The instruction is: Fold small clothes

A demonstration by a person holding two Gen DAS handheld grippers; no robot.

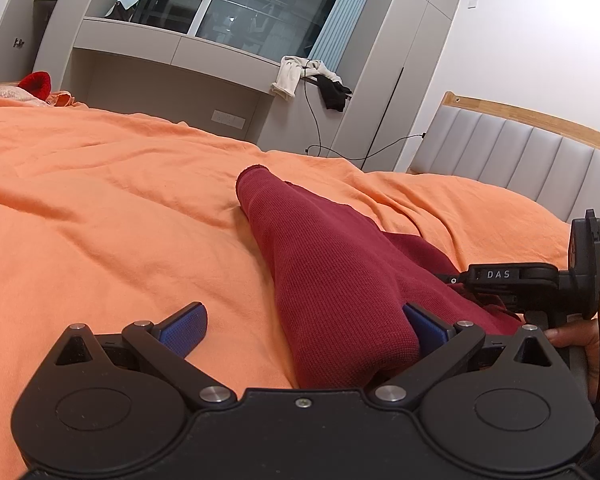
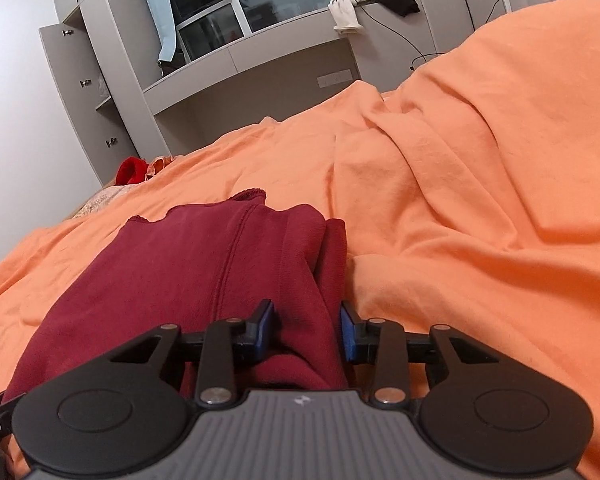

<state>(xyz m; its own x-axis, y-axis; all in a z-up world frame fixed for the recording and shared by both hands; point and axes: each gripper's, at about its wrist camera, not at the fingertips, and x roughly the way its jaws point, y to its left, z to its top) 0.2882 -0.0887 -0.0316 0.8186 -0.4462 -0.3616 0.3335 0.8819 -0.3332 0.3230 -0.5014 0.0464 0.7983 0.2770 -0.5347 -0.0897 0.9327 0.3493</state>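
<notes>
Left wrist view: the left tongs (image 1: pixel 304 328) sit low over an orange bedspread (image 1: pixel 100 200), spread wide. A dark red knit garment (image 1: pixel 328 272) lies on the bedspread in a long fold running away from the camera. Its near end lies between the blue pads; the right-hand pad (image 1: pixel 424 328) touches the cloth, while the other pad lies bare on the orange fabric, apart from the garment. At the right edge, a hand (image 1: pixel 592 356) holds the right tongs (image 1: pixel 450 279), seen from the side over the far part of the garment. Beyond the bed stand a grey padded headboard (image 1: pixel 520 160), grey cupboards and a window ledge with a white cloth (image 1: pixel 290 76) and a black cloth (image 1: pixel 334 94) draped over it.

Right wrist view: the right tongs (image 2: pixel 306 330) are partly drawn in around a bunched ridge at the garment's (image 2: pixel 172 264) right-hand edge. Both blue pads (image 2: pixel 266 330) touch the folds, pinching them. The rest of the garment spreads flat to the left, a seam running up its middle. Rumpled orange bedspread (image 2: pixel 480 200) rises to the right. A small bright red item (image 2: pixel 132 170) lies at the bed's far edge.
</notes>
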